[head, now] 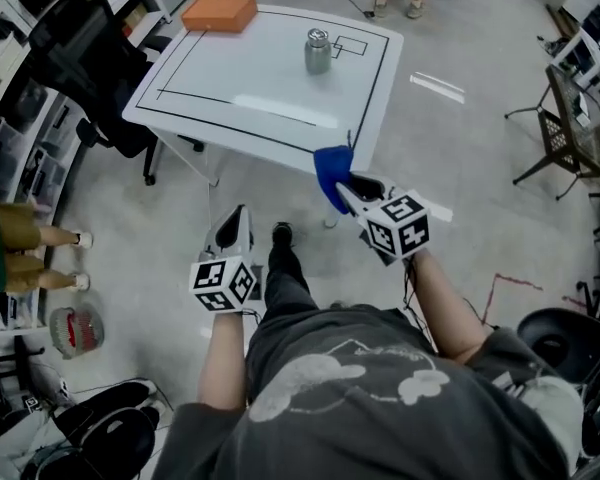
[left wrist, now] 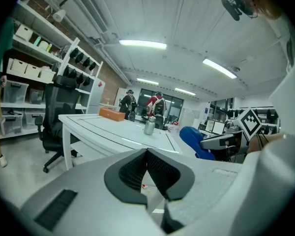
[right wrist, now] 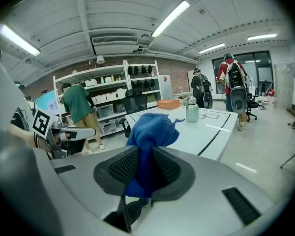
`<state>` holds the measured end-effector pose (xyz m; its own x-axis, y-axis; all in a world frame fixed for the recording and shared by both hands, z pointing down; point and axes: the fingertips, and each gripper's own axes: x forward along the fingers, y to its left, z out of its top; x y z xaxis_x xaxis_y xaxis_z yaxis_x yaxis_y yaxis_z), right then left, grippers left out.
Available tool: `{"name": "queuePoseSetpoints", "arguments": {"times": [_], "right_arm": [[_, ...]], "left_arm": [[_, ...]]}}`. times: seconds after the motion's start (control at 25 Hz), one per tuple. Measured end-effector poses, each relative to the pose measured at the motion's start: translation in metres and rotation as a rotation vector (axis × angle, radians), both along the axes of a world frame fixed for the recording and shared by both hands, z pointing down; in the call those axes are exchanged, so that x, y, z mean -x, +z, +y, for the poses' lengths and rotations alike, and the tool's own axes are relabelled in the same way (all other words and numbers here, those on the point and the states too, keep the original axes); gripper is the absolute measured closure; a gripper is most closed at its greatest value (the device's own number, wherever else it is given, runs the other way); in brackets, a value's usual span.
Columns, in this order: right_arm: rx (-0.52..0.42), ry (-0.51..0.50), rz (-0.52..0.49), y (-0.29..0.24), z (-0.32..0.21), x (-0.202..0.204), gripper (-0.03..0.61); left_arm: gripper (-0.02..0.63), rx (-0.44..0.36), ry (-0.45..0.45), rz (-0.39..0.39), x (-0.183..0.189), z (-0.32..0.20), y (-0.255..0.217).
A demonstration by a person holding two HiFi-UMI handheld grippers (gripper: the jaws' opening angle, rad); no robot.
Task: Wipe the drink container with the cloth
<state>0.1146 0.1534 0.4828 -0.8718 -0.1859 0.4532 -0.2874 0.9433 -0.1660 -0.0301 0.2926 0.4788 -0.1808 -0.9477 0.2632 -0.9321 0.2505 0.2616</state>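
Note:
A steel drink container point(head: 318, 51) stands upright on the white table point(head: 250, 98), toward its far right part; it also shows small in the left gripper view as a container point(left wrist: 149, 125) and in the right gripper view as a container point(right wrist: 191, 108). My right gripper point(head: 346, 191) is shut on a blue cloth point(head: 331, 173), bunched between the jaws point(right wrist: 148, 136), just off the table's near edge. My left gripper point(head: 233, 232) is shut with nothing in it point(left wrist: 146, 154), held lower over the floor, short of the table.
An orange box point(head: 219, 12) lies at the table's far left corner. A black office chair point(head: 90, 63) stands left of the table, shelving beyond it. A person point(head: 25, 248) stands at the left edge. A metal chair point(head: 570, 133) is at the right.

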Motion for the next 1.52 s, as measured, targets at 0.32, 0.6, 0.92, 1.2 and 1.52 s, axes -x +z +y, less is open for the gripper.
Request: {"name": "queuePoseSetpoints", "arguments": {"times": [0.32,0.6,0.92,1.2,1.52], "right_arm": [[-0.009,0.147,0.063,0.003,-0.097,0.070,0.500],[0.007,0.295,0.031,-0.005,-0.172,0.110,0.499],[0.005,0.480,0.029,-0.015,-0.251,0.130,0.497],[0.016,0.619,0.026,-0.015,-0.295,0.131,0.497],[0.021,0.690,0.048,-0.012,-0.317,0.129,0.497]], "left_arm": [[0.611,-0.051,0.153,-0.009,0.096,-0.125,-0.020],[0.611,-0.054,0.310,-0.016,0.140,-0.216,-0.022],[0.611,-0.054,0.461,-0.031,0.174,-0.309,-0.025],[0.610,-0.053,0.645,-0.037,0.167,-0.376,-0.021],[0.452,-0.062,0.818,-0.065,0.146,-0.421,-0.016]]}}
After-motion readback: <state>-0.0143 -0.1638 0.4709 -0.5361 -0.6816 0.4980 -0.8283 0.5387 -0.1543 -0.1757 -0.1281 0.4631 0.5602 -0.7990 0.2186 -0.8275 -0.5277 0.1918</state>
